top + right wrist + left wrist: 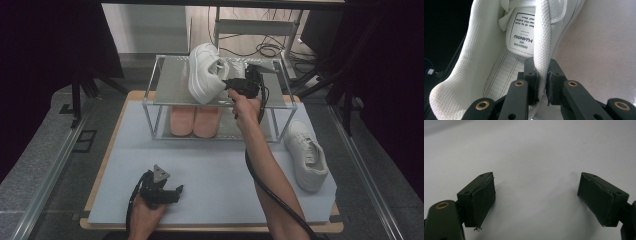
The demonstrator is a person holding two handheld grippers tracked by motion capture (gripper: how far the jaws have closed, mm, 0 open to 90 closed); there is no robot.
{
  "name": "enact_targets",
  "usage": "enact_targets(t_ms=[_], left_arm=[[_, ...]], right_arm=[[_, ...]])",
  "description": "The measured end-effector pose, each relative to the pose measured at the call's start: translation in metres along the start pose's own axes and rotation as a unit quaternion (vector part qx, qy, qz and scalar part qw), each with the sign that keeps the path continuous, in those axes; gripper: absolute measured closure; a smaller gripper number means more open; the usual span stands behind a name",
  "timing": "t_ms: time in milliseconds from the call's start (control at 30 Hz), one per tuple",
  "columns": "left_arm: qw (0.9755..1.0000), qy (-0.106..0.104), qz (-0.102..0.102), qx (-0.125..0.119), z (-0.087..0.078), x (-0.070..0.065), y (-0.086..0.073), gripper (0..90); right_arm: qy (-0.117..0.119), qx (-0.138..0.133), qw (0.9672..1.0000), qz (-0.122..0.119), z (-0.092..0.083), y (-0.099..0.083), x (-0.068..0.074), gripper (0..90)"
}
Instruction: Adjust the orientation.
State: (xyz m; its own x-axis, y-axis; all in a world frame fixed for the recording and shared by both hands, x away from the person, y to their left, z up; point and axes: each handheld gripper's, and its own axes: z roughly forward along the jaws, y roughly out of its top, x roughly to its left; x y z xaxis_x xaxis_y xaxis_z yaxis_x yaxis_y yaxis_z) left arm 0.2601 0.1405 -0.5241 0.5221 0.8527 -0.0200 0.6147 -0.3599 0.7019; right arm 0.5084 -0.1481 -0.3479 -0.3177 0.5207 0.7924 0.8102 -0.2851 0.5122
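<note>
Right gripper up at the top shelf of the wire shoe rack, which stands at the far edge of the worktop. Jaws clenched on the collar wall of a white sneaker: in the right gripper view one pad sits inside the shoe, the other outside, mesh-lined padding pinched between them. No earlier look to compare, so only the grip itself noted.

White sneaker tilted, sole facing away from the gripper, resting on or just over the top shelf near its middle; cannot tell whether it bears on the shelf. Tongue label readable inside, printed side toward the camera.

Lower shelf: a pair of pink shoes, side by side, touching.

Second white sneaker lies upright on the worktop at the right edge, just beside the rack's right front leg, toe toward the near edge.

Left gripper rests near the worktop's near edge, left of centre. In the left gripper view, the left gripper has jaws released, standing wide apart over bare grey surface, nothing between them.
</note>
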Motion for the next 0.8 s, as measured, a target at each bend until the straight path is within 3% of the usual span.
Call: enact_targets(t_ms=[133, 300, 500, 700, 800], left_arm=[[1.0, -0.001, -0.001, -0.001, 0.0, 0.0, 0.0, 14.7], [1.0, -0.001, -0.001, -0.001, 0.0, 0.0, 0.0, 14.7], [1.0, -0.001, -0.001, -0.001, 0.0, 0.0, 0.0, 14.7], [1.0, -0.001, -0.001, -0.001, 0.0, 0.0, 0.0, 14.8], [1.0, -0.001, 0.0, -0.001, 0.0, 0.0, 0.0, 14.9]], right_arm=[[0.006, -0.009, 0.9999, 0.005, 0.004, 0.001, 0.002, 75.7], [-0.001, -0.015, 0.9998, -0.014, 0.009, 0.001, 0.012, 70.6], [0.034, -0.022, 0.9992, 0.002, 0.014, -0.001, 0.011, 61.5], [0.074, -0.017, 0.9971, -0.004, 0.019, -0.003, 0.015, 53.9], [0.072, -0.022, 0.9971, -0.011, 0.018, -0.004, 0.016, 53.4]])
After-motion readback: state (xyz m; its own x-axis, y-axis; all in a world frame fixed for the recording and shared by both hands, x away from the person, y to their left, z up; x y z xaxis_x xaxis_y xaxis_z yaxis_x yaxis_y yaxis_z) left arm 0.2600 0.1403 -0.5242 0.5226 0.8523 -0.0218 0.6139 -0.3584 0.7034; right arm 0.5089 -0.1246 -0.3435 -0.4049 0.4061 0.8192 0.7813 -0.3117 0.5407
